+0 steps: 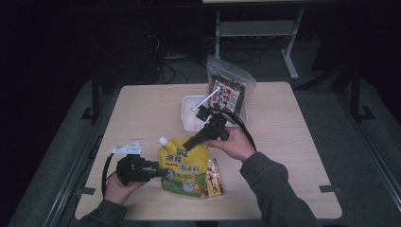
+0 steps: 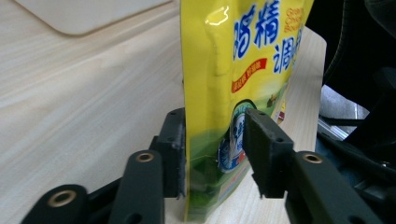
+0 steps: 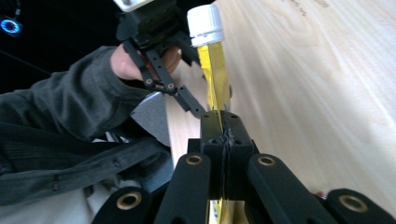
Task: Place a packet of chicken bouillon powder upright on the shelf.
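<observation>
On the table in the high view, the yellow pouch [image 1: 183, 166] sits between both hands, right gripper [image 1: 188, 145] at its top edge. Left gripper view: left gripper [image 2: 212, 147] jaws spread, pouch between them. Right gripper view: jaws pinching the pouch's edge below the white cap [image 3: 205, 18].

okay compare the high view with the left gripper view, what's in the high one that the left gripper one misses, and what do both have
High view alone: the white tray, the clear bag of snacks, the small red packet, the pouch's white cap, and the right hand-held gripper pinching the pouch's top edge.

Left gripper view alone: a close look at the left hand-held gripper, its pads not pressing on the pouch's lower part between them.

Both: the yellow pouch and the wooden table.
</observation>
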A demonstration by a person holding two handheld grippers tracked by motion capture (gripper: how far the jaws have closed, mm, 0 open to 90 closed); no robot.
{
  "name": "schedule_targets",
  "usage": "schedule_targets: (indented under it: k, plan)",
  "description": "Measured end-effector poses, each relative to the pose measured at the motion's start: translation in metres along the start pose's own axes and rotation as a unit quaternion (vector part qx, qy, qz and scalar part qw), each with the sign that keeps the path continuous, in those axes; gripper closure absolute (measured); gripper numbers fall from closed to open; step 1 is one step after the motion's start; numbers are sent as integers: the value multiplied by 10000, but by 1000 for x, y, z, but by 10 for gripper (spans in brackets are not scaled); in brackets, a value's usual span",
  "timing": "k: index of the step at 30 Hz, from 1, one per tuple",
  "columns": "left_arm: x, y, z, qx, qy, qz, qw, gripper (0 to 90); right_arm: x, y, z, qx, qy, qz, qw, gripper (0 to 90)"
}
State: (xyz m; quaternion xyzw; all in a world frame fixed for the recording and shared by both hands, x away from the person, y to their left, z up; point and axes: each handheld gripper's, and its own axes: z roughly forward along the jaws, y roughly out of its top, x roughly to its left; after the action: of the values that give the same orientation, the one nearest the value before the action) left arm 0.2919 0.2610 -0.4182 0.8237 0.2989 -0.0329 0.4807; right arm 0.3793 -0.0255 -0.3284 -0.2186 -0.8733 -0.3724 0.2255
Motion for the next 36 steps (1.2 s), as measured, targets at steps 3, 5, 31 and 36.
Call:
schedule_targets:
  k: [3, 5, 31, 36]
  plan:
    - [0, 0, -1, 23, 82, 8, 10000, 556, 6, -1, -1, -87, 85, 55, 9999, 893]
    - [-1, 0, -1, 41, 127, 19, 9999, 539, 8, -2, -2, -154, 157, 64, 9997, 895]
    - [4, -3, -6, 59, 509, -48, 9987, 351, 23, 7, -36, -1596, 101, 213, 9869, 897]
    - [5, -3, -5, 66, 528, -103, 9985, 330, 19, 5, -46, -1864, 84, 326, 9819, 897]
